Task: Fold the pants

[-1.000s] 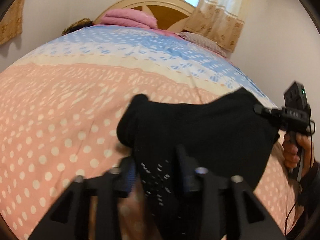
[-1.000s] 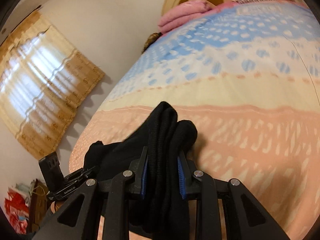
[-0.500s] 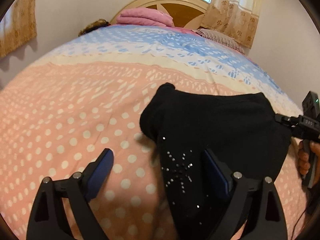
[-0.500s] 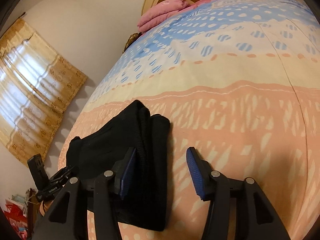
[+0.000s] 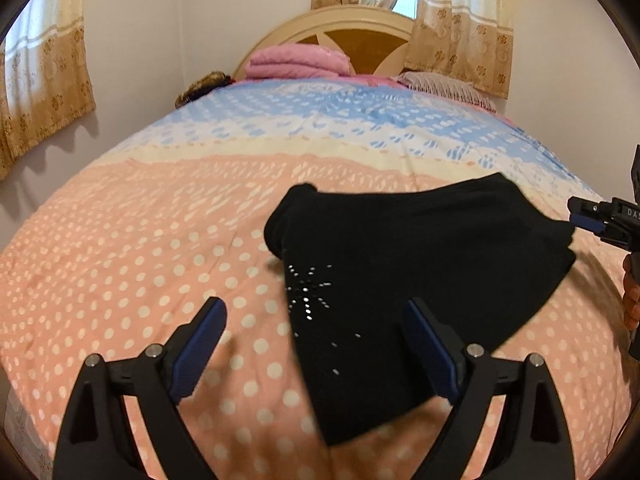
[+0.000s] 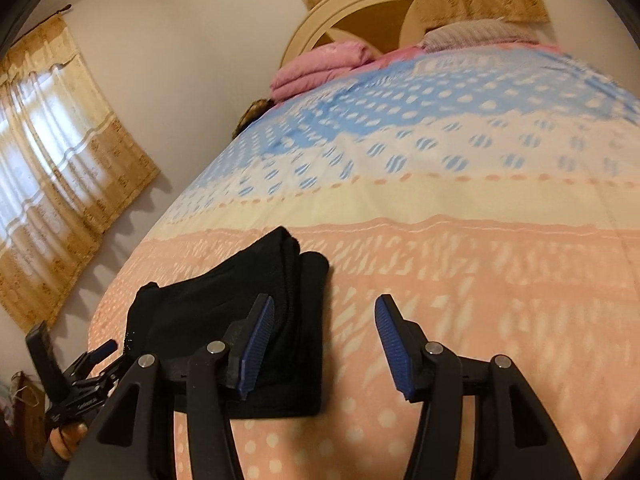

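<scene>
Here, folded black pants [image 5: 420, 264] lie flat on a bed's pink, cream and blue dotted quilt [image 5: 140, 248], small sparkling studs showing on the near panel. The left tongs [image 5: 316, 344] stand spread wide above the pants' near edge, pinching nothing. The right tongs [image 6: 324, 344] are also apart, just beside the pants' folded edge, with only quilt between the blue pads. Pink folded bedding [image 5: 296, 62] rests against the headboard [image 5: 348, 32].
</scene>
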